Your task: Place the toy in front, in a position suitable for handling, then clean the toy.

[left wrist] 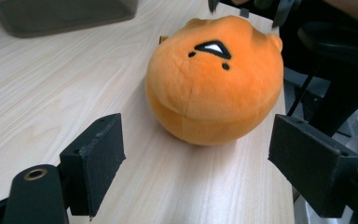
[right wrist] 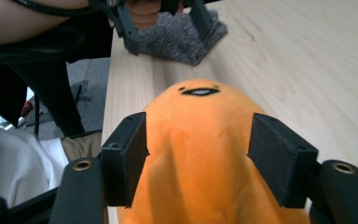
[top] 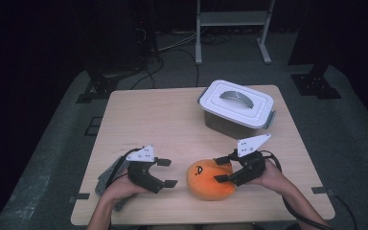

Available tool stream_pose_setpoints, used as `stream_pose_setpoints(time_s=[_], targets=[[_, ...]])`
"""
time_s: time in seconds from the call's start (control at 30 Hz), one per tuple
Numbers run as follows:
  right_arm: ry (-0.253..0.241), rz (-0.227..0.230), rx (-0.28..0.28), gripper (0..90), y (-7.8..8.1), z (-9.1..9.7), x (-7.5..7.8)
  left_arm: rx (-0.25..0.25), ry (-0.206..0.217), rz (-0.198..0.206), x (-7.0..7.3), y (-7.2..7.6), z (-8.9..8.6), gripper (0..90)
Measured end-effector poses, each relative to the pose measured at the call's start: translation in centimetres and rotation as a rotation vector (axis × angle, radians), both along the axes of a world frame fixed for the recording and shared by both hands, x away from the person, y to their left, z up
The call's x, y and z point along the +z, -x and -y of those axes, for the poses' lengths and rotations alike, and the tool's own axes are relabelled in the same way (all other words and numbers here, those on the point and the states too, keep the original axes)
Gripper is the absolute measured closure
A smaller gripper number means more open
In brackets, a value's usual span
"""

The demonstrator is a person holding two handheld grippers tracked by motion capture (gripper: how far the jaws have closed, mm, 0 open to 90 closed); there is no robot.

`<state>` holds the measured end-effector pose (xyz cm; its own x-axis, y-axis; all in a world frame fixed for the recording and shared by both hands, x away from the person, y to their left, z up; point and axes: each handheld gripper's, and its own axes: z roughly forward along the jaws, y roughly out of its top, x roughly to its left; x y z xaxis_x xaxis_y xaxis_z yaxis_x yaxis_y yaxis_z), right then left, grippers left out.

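- Your right gripper (top: 223,169) has its jaws spread wide, one on each side of the orange plush toy (top: 210,179).
- In the right gripper view the two black pads (right wrist: 127,154) sit close along the sides of the toy. You cannot tell for sure if they touch it, but they do not squash it.
- Your left gripper (top: 167,173) is wide open too. It holds nothing.
- The left gripper points at the toy from the other side. The toy sits just past its jaws, with bare wood between.
- The orange plush toy is round and soft, with a small black and white face on it. It lies on the wooden table (top: 163,115), near your edge, between your two grippers.
- A grey cloth (top: 109,175) lies on the table under your left hand, by the left edge.
- A box with a white lid (top: 237,109) stands farther back on the table, well apart from the toy. The lid has a grey handle on top.
- The room around the table is dark. The floor is grey, with black cables on it and a white metal frame (top: 232,28) at the back.
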<state>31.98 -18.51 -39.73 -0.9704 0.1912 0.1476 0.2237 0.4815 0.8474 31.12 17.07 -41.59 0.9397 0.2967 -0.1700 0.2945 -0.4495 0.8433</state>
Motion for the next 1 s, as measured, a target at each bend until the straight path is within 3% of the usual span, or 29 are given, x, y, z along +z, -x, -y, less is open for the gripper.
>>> stream_pose_setpoints(time_s=[0.17,0.57,0.7,1.0], targets=[[0.005,0.002,-0.033,32.0,-0.9,0.7,1.1,0.019,0.006,0.005,0.0,0.1,-0.7,16.3],[0.095,0.045,-0.132,29.5,-4.3,2.8,4.1,0.081,-0.01,-0.013,-0.6,0.2,-2.1,11.0],[0.09,0.056,-0.156,29.5,-5.0,3.5,4.9,0.09,-0.002,-0.015,-0.5,0.2,-2.3,10.2],[0.11,0.052,-0.164,28.8,-5.9,3.7,5.2,0.099,-0.012,-0.015,-0.6,0.0,-2.5,9.3]])
